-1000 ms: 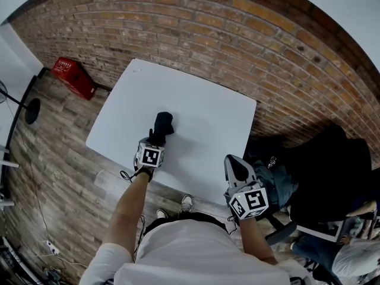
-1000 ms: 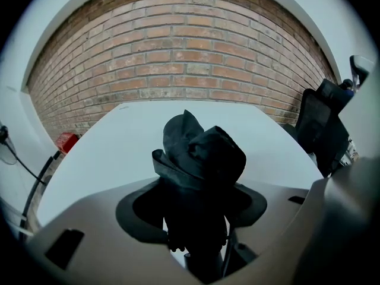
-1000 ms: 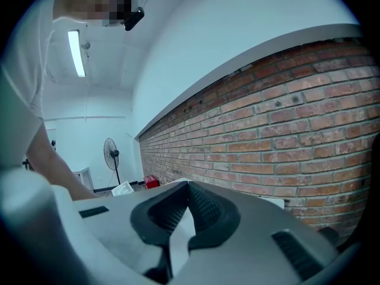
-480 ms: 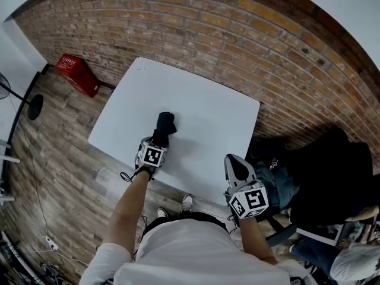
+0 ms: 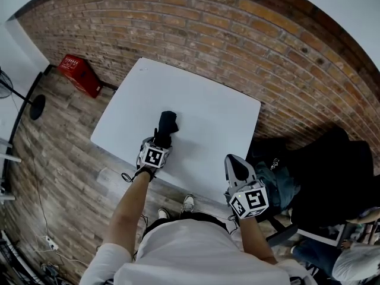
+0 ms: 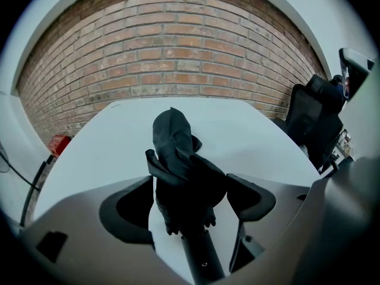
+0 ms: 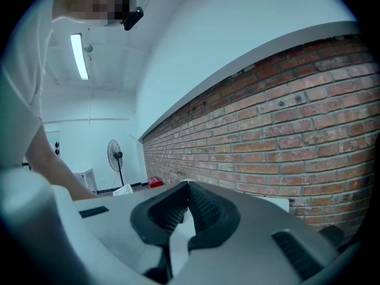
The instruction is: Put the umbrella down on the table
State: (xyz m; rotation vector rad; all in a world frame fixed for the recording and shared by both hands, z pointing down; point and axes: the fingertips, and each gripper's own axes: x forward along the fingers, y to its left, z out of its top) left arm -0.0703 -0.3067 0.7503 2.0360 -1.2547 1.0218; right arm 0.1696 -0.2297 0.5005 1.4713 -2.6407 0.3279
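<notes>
A folded black umbrella [image 5: 167,125] lies on the white table [image 5: 202,103], its handle end toward me. My left gripper [image 5: 158,143] points down at that near end. In the left gripper view the umbrella [image 6: 177,159] sits between the spread pads [image 6: 249,196] of the left gripper [image 6: 191,190], with gaps on both sides. These jaws have just been opening and now stand open around the umbrella without pressing on it. My right gripper [image 5: 237,166] hangs off the table's near right corner. Its tips [image 7: 187,190] meet, shut on nothing.
A brick wall [image 5: 249,46] runs behind the table. A red crate [image 5: 81,76] sits on the floor at the left, with a fan stand [image 5: 35,107] beyond it. A black chair heaped with dark clothes [image 5: 323,171] stands right of the table.
The left gripper stays at the umbrella's near end and the umbrella rests in the same spot on the table. The right gripper has not moved.
</notes>
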